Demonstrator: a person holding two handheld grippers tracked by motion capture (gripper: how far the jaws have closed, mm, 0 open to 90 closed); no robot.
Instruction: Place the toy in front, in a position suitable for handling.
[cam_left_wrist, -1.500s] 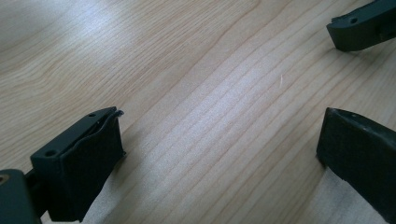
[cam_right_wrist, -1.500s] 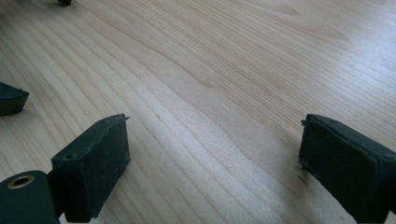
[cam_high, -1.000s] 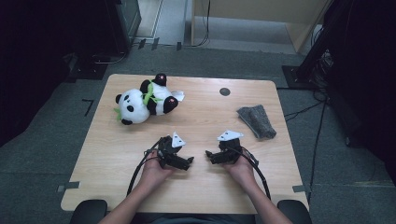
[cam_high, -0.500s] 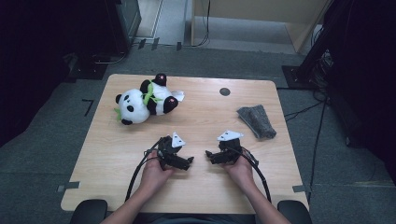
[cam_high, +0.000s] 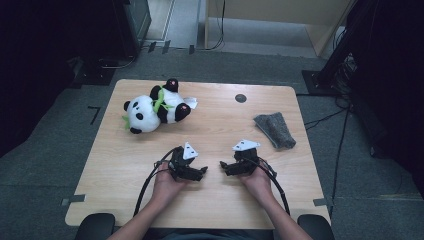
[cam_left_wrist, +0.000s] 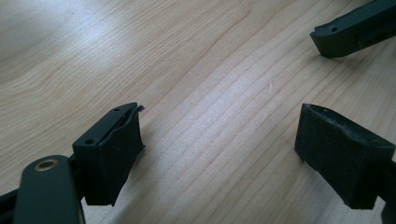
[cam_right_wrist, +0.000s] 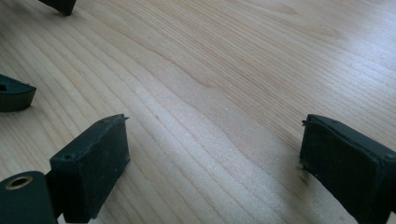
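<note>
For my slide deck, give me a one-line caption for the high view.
Two open hand-held grippers, left and right, face each other on a wooden table, with a plush panda and grey cloth beyond.

On the table (cam_high: 125, 165), the toy panda (cam_high: 152, 105) lies far left — the folded cloth (cam_high: 275, 130) right, well apart.

Light wood table (cam_high: 125, 170) on grey carpet floor (cam_high: 45, 150), dark equipment racks (cam_high: 380, 60) both sides, pale cabinet (cam_high: 280, 20) at back.
</note>
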